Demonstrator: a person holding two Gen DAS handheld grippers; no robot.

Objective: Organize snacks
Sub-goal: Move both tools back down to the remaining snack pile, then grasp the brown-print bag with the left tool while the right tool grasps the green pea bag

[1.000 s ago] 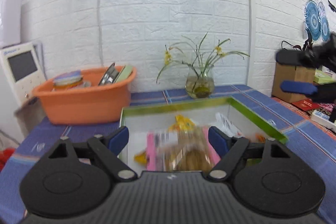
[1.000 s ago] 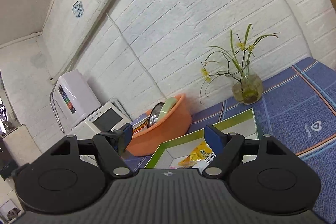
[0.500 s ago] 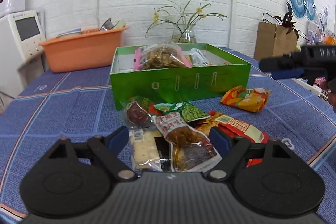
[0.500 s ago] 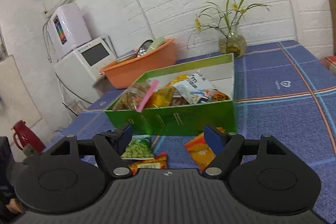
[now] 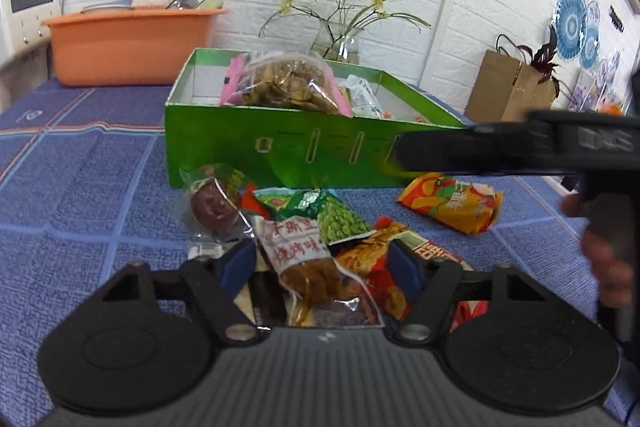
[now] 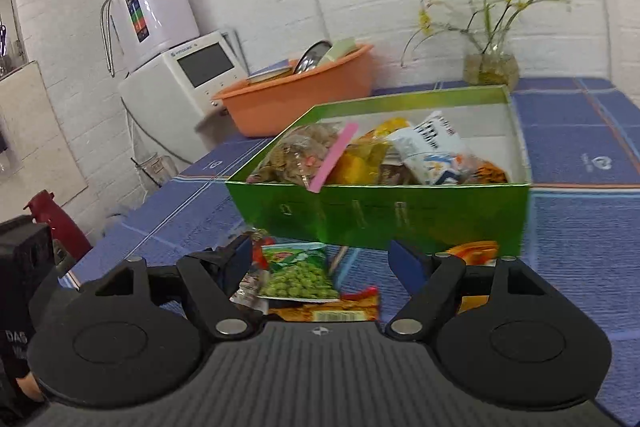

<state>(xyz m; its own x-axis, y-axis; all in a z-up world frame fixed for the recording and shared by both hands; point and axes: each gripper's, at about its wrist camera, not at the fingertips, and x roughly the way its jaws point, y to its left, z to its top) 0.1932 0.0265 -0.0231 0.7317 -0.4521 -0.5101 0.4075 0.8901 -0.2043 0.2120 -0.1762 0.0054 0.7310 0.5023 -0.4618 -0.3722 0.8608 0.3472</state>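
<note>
A: Which parts are the tongs?

B: The left tongs [image 5: 323, 263] sit low over the loose pile, spread wide and empty, with a clear packet of brown strips [image 5: 316, 267] lying between their blue fingertips [image 5: 236, 263]. The right tongs [image 6: 323, 261] are likewise spread wide and hold nothing; in the left wrist view they show as a dark bar [image 5: 500, 147] crossing in front of the box.

A: And the snacks?

B: Some lie inside the green box [image 6: 380, 215]: a clear bag of brown crisps with a pink strip [image 5: 288, 85] at the left end, a white packet [image 6: 432, 147] leaning toward the right, and yellow wrappers [image 6: 360, 159] between them. The others lie on the blue checked tabletop [image 5: 80, 195] just in front of the box: a green pea packet [image 6: 300, 273], a round dark sweet in clear wrap [image 5: 210, 205], a red-and-orange packet [image 5: 384, 267], and an orange packet [image 5: 452, 205] apart to the right.

A: Background items?

B: An orange basin [image 6: 296, 95] with dishes, a glass vase of yellow flowers [image 6: 490, 67], a white appliance with a screen [image 6: 184, 79], and a brown paper bag [image 5: 508, 87].
</note>
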